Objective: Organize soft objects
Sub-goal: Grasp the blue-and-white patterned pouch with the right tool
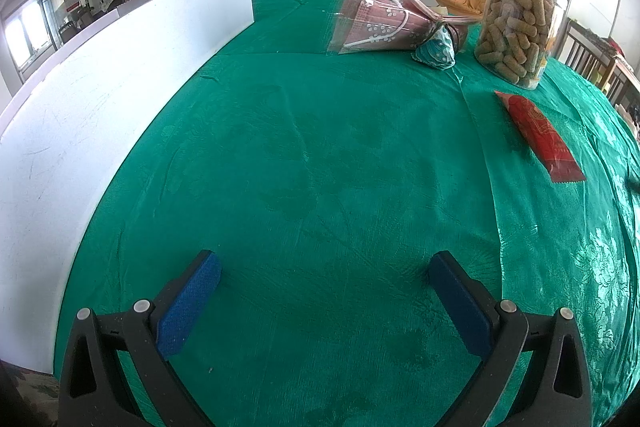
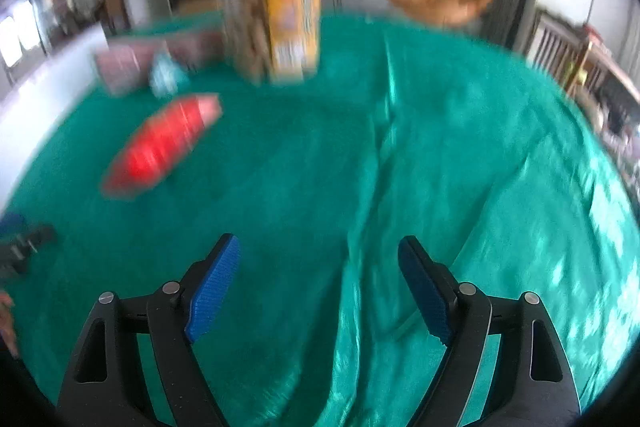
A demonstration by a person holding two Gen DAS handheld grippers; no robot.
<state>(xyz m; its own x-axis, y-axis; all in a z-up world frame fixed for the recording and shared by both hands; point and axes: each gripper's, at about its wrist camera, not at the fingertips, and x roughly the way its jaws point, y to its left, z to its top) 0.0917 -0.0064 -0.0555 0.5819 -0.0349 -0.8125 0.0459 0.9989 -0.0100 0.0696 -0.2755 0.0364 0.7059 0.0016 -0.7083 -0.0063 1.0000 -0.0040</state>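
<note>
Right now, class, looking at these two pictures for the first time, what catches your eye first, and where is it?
The bright green tablecloth fills both views. At its far right stands a tall clear jar of tan snack sticks, with a red packet lying flat in front of it and a clear bag of patterned face masks to its left. Both grippers, left and right, show open jaws with blue pads, holding nothing.
</note>
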